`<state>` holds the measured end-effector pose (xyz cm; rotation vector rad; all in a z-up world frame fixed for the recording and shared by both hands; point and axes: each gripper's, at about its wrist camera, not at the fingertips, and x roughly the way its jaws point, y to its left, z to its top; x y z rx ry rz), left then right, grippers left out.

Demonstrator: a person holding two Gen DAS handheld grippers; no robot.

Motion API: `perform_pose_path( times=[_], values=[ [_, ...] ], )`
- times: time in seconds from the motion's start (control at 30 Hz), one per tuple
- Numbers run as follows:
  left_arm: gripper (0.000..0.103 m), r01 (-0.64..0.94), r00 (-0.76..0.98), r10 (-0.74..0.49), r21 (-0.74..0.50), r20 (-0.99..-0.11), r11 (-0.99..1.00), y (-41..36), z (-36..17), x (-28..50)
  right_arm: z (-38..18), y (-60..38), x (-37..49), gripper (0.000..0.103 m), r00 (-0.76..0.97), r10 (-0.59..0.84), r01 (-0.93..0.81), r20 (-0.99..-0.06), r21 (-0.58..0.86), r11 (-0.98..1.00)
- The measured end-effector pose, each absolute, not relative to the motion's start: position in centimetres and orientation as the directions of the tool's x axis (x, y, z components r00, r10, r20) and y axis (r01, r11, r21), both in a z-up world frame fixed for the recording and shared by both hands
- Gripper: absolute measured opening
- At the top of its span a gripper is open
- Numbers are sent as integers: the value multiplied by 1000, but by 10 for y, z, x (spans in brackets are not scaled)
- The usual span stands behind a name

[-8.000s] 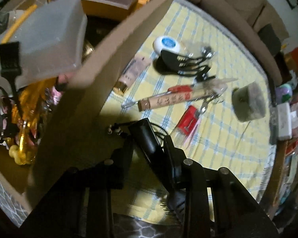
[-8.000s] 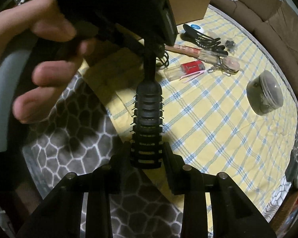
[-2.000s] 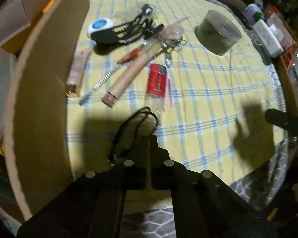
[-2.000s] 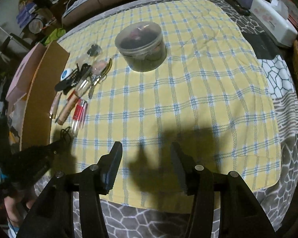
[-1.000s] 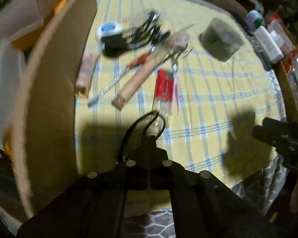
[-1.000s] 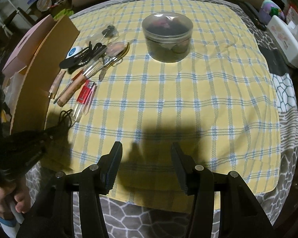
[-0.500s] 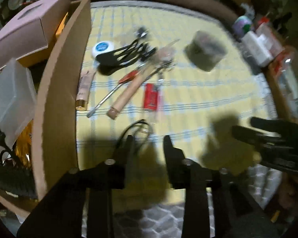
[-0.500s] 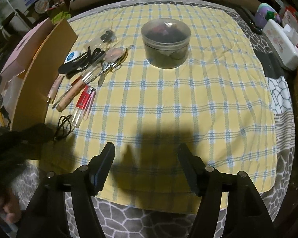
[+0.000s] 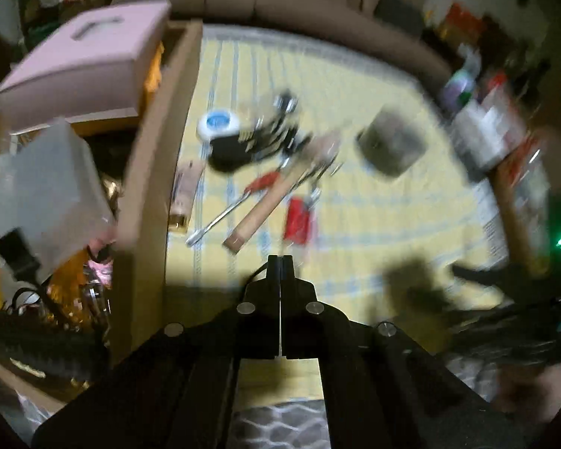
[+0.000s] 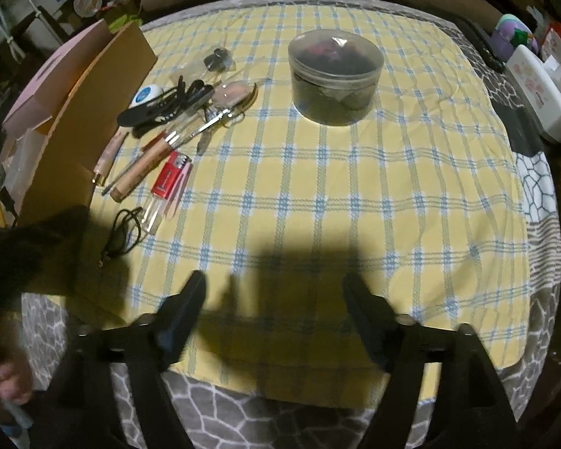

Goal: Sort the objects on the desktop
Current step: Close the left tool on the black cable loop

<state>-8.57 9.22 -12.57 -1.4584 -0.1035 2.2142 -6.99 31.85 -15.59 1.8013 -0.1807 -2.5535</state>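
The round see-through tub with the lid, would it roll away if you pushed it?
Probably not. The tub stands flat on its base on the checked cloth, so it should slide or drag the cloth rather than roll. It looks wide and low, so tipping seems unlikely. Dark things fill it, so it may feel fairly heavy.

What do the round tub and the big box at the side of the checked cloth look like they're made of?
Round tub: probably clear, smoky plastic, since dark contents show through its glossy wall and lid. Big box: looks like plain brown cardboard, matt, with a thin raw-edged flap standing up.
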Motion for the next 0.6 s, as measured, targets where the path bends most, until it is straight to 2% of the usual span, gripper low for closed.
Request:
perform_pose_path(
  times=[0.1,0.27,0.33,0.37,0.4,0.47,0.5,0.57,0.6],
  values=[
    [0,-348,-302,496,-391,-814,-852,81,-105,-84,-160,311,-71,91,-364,-59,-31,-930,75,-997],
    [4,-364,-256,410,-305,-876,-880,94,-128,-89,-157,306,-77,94,-486,5,-74,-874,35,-997],
    [12,-358,-198,382,-296,-903,-886,101,-148,-94,-155,298,-82,94,-531,38,-57,-847,-8,-998],
    [19,-338,-165,372,-303,-913,-891,100,-157,-96,-156,293,-86,94,-546,50,-54,-836,-24,-998],
    [17,-331,-161,377,-310,-912,-891,100,-161,-97,-158,291,-90,94,-555,42,-55,-831,-14,-998],
    [26,-324,-165,391,-325,-905,-888,99,-159,-94,-162,290,-100,92,-572,-24,-55,-820,67,-996],
    [30,-322,-167,399,-332,-902,-887,98,-156,-92,-168,289,-106,90,-568,-74,-56,-820,128,-990],
    [31,-320,-168,405,-339,-899,-885,97,-155,-91,-179,288,-114,64,-543,-117,-74,-831,186,-980],
    [31,-315,-165,409,-345,-898,-884,95,-153,-92,-188,285,-121,58,-520,-143,-69,-842,208,-976]
  ],
)
